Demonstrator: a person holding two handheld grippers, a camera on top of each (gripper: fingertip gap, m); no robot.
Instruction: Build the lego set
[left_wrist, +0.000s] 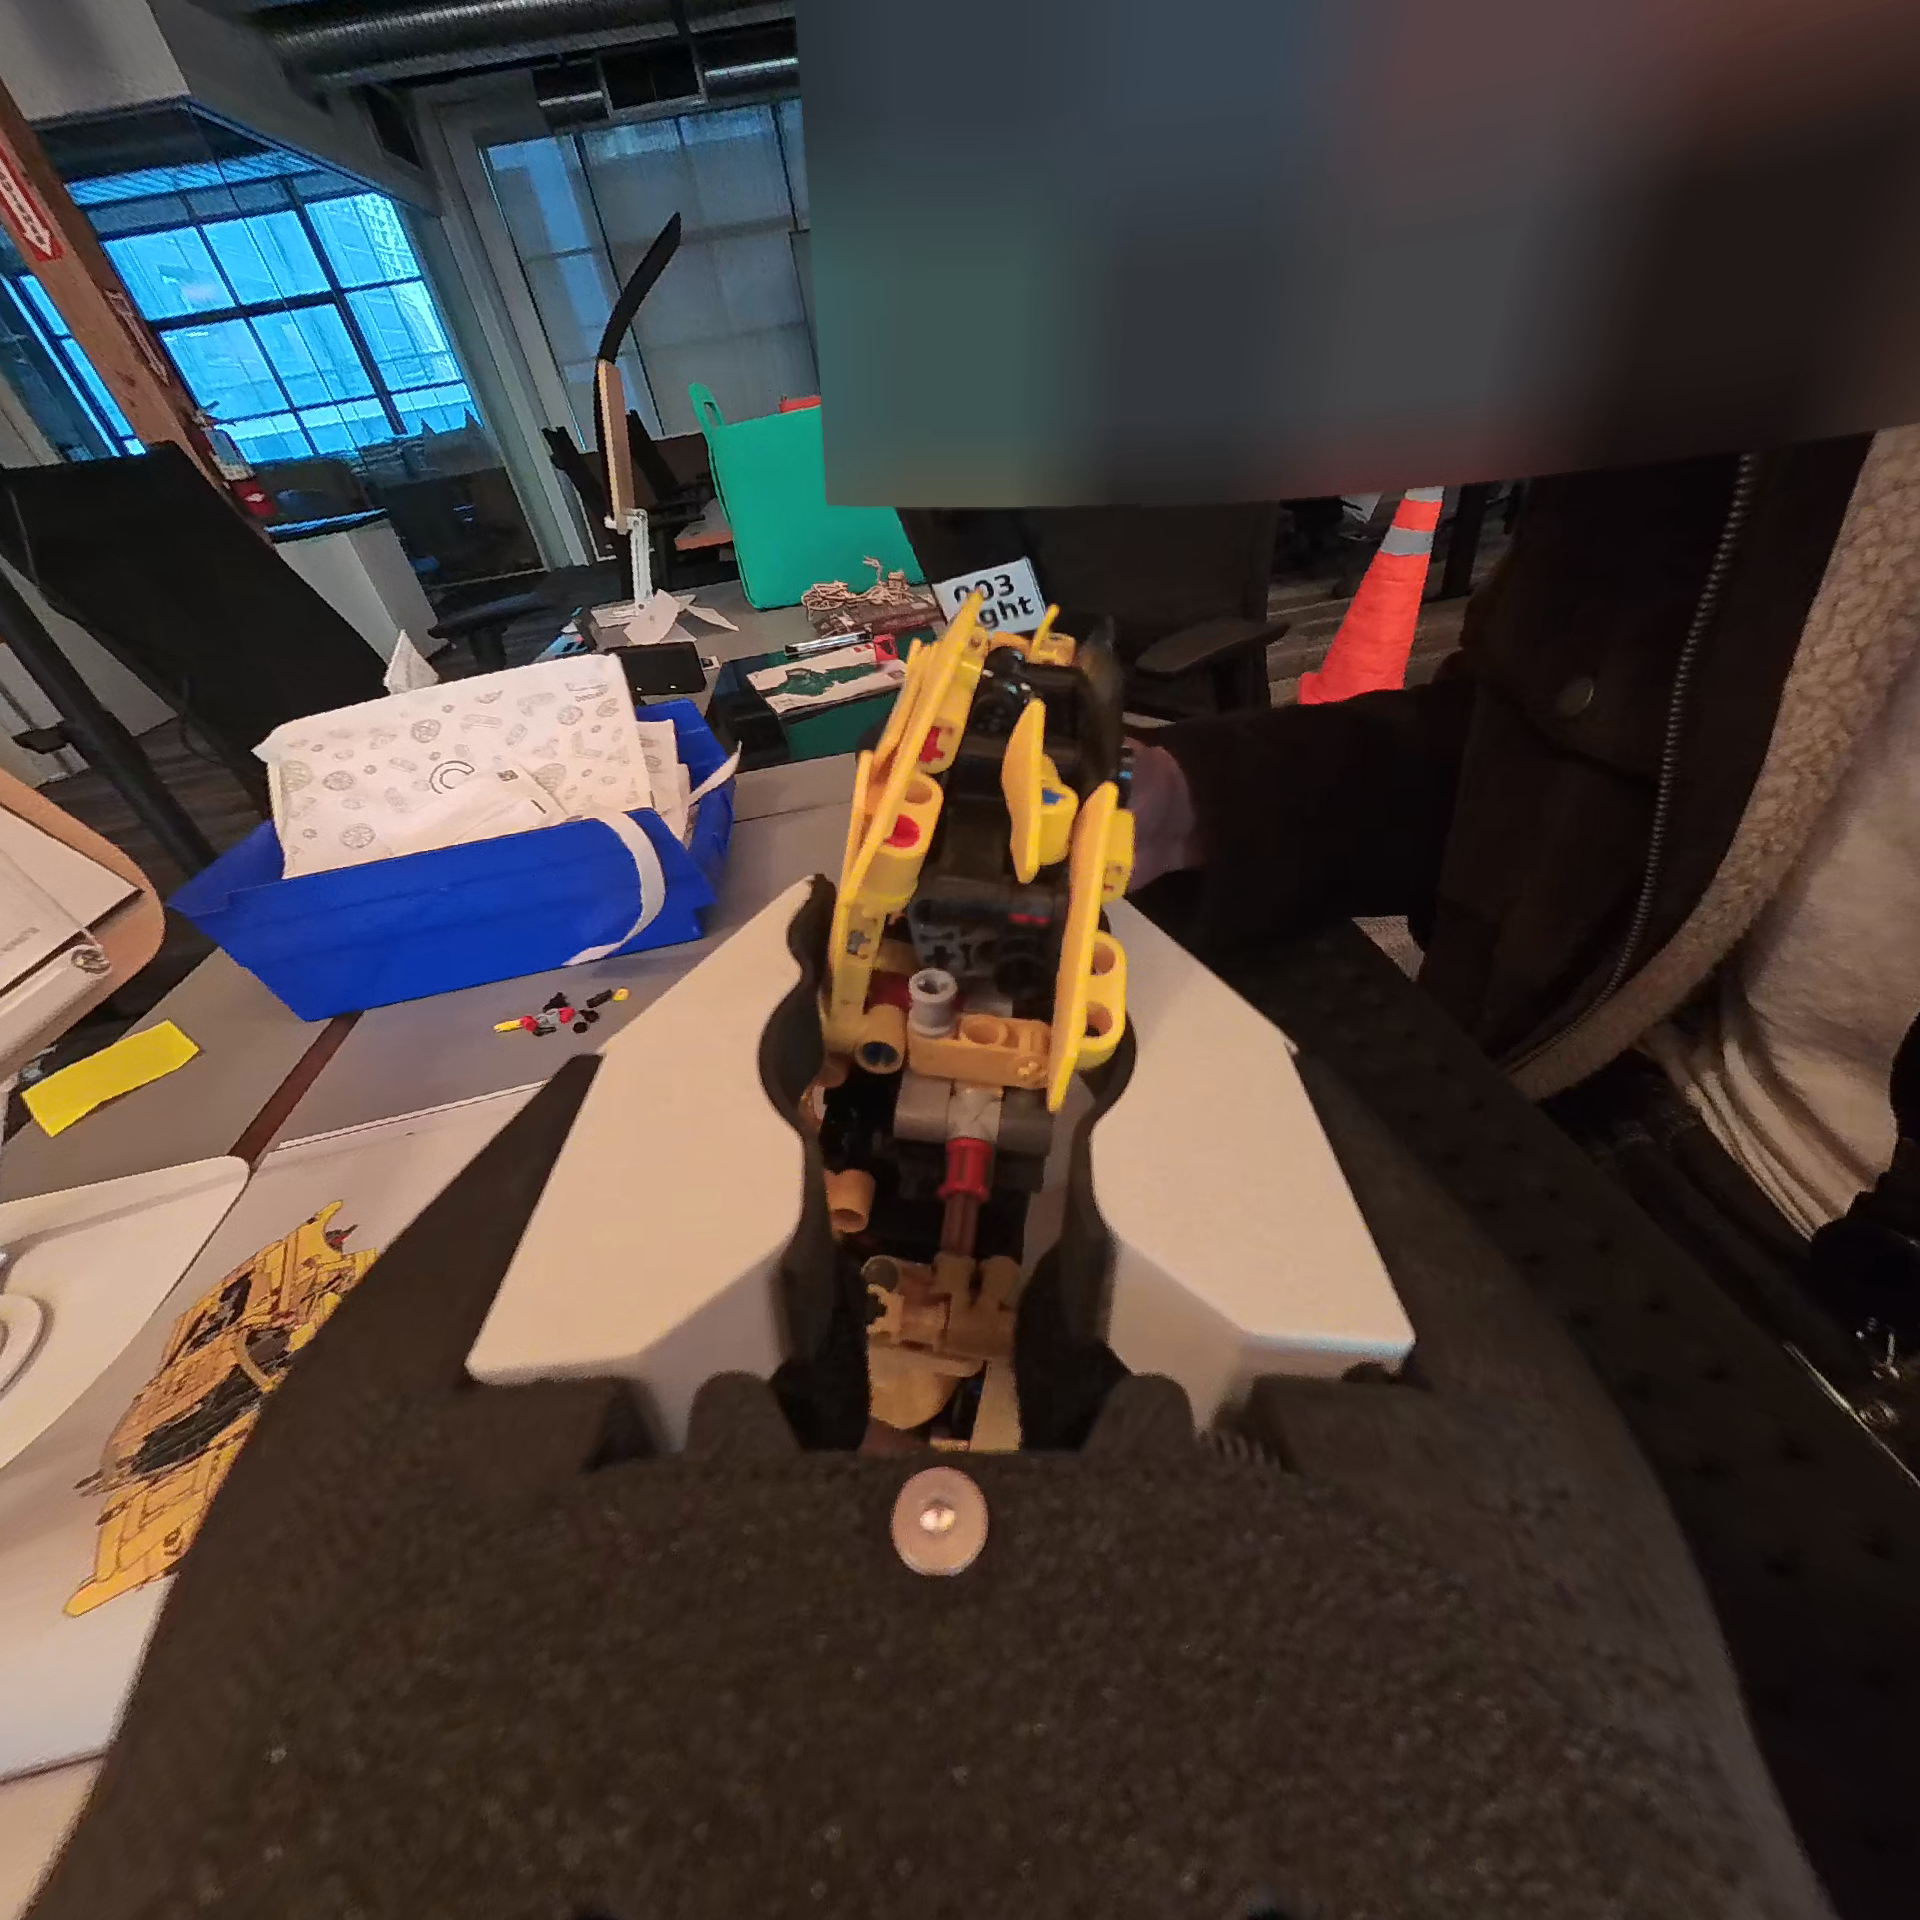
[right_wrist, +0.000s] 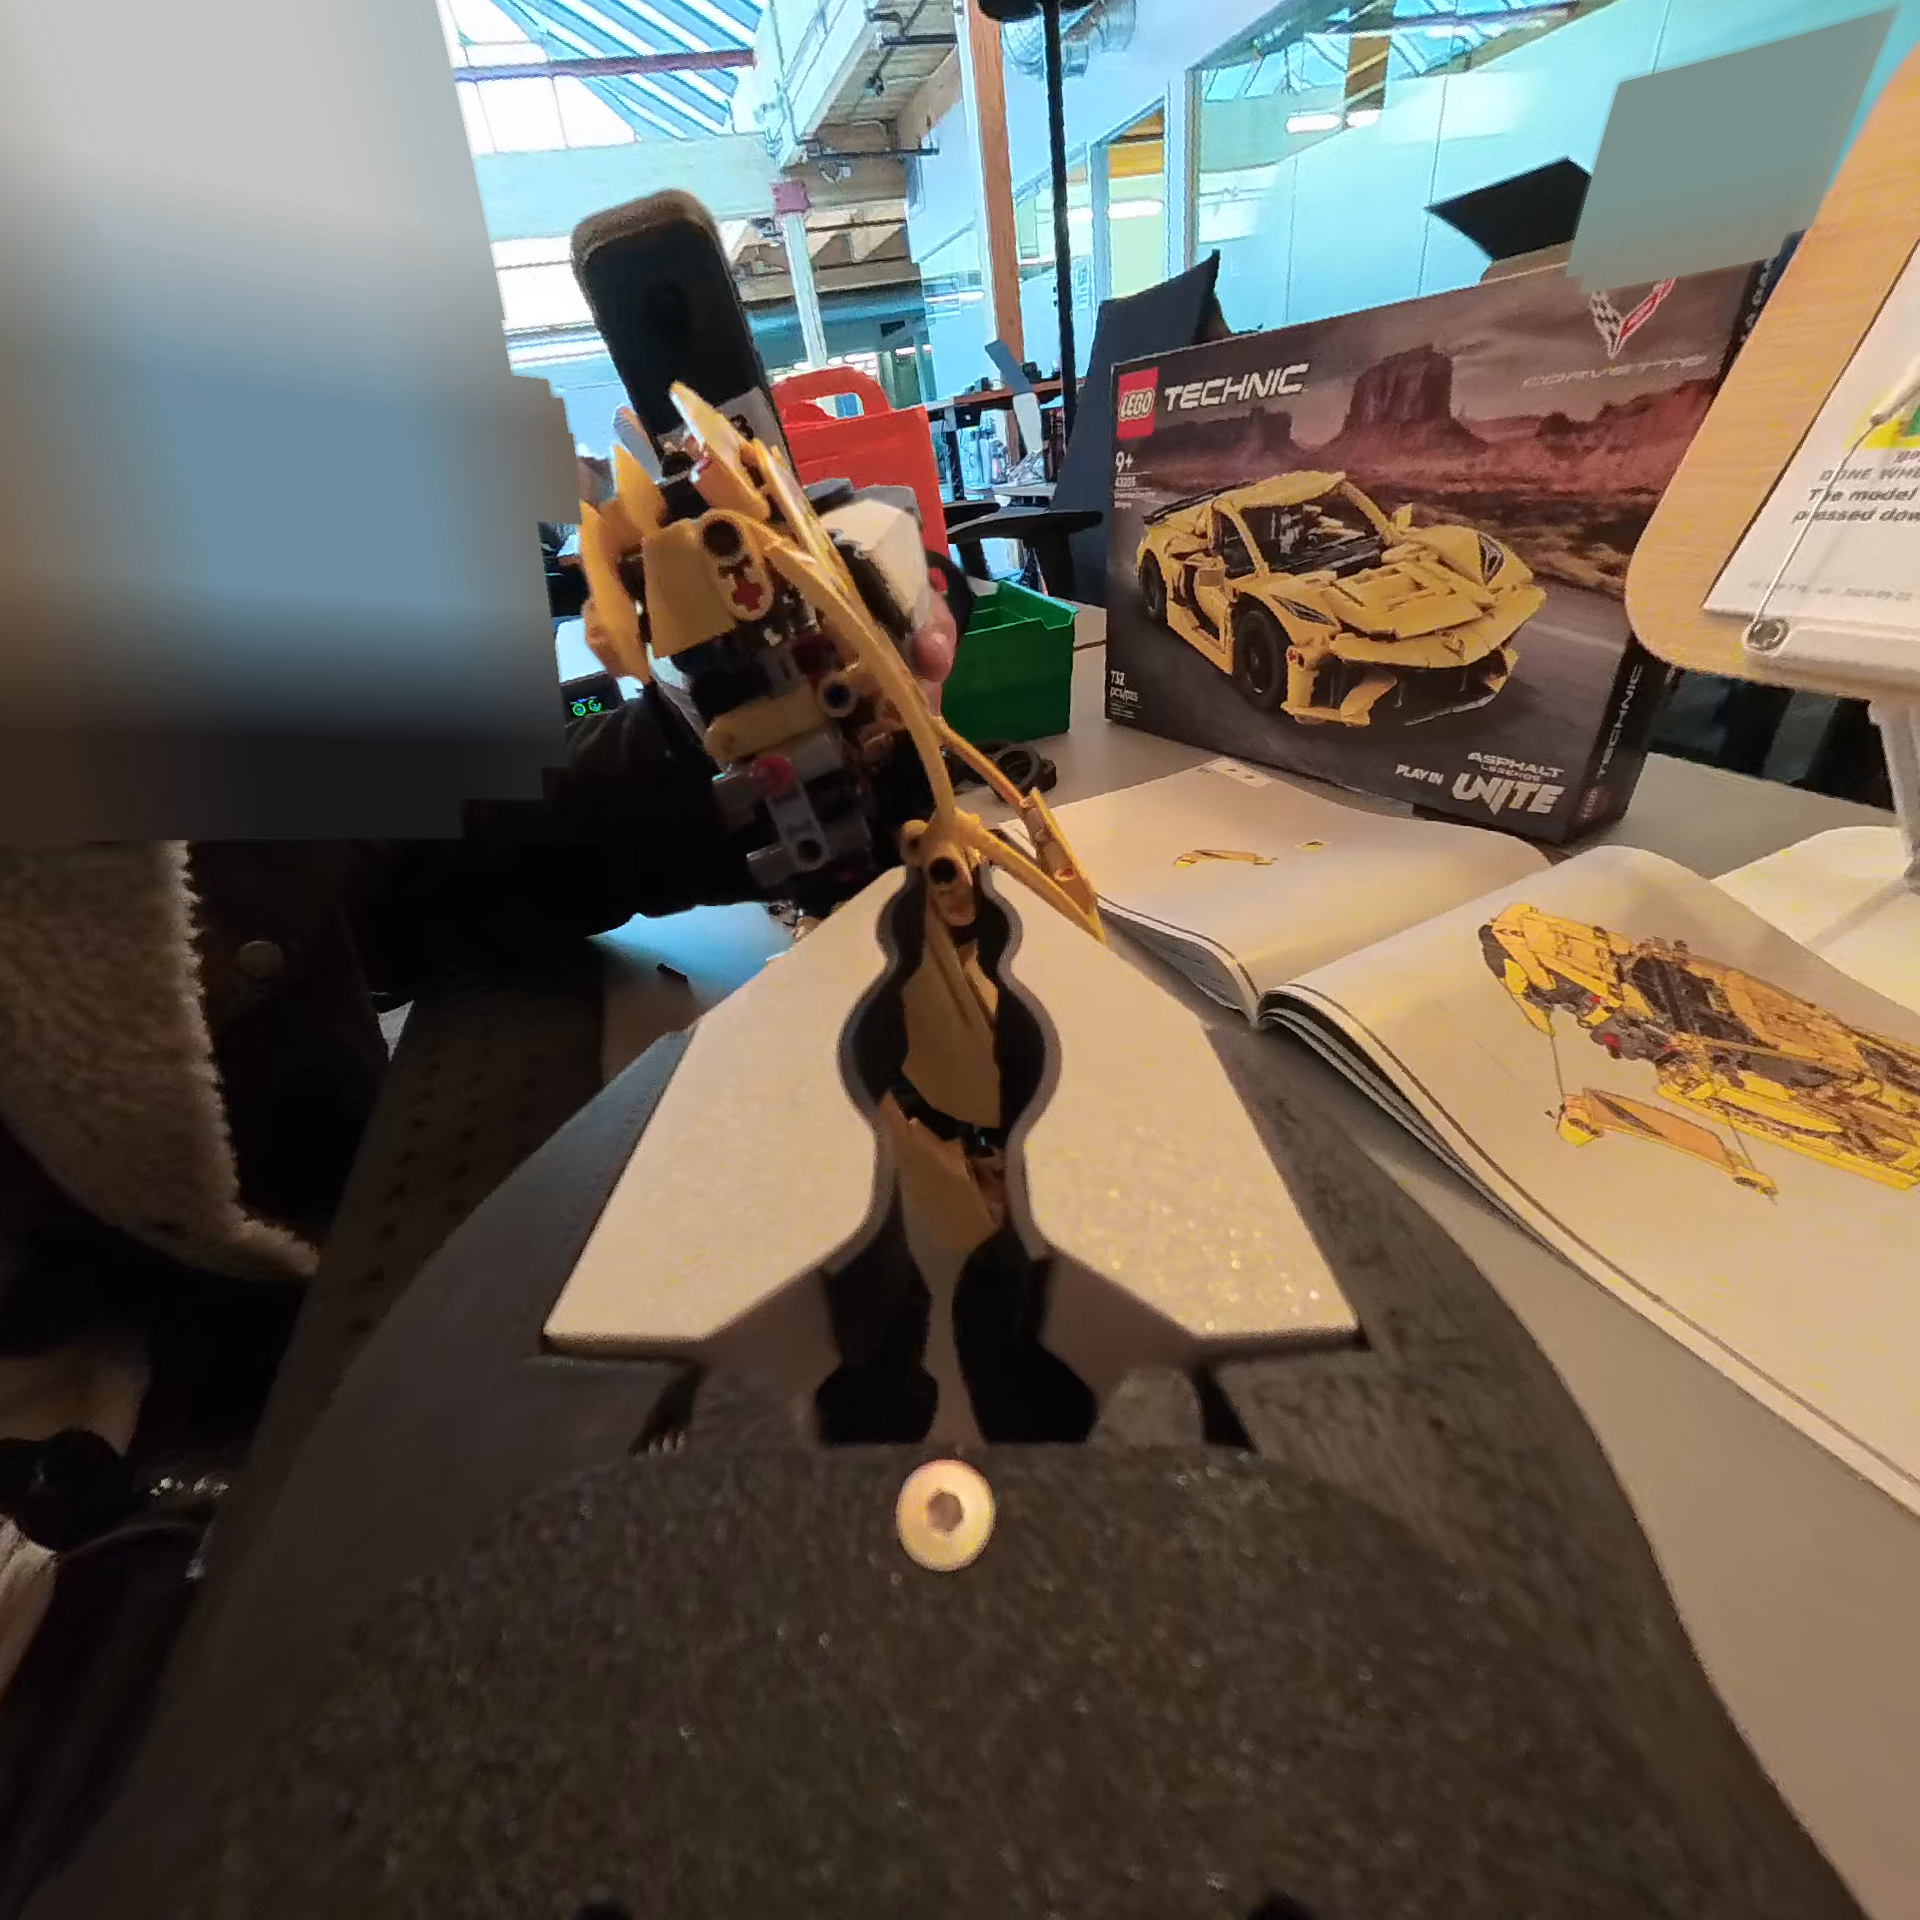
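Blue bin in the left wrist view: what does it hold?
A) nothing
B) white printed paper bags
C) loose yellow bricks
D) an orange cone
B: the blue bin is stuffed with white printed paper bags; the few loose small parts lie outside it on the table.

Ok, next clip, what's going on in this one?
A person is mid-build on a yellow Lego car, holding it up off the table between both tools. The left tool is clamped on the chassis end of the half-built model, and the right tool grips a yellow panel section at its other end. The instruction booklet lies open on the table, with the set's box standing behind it.
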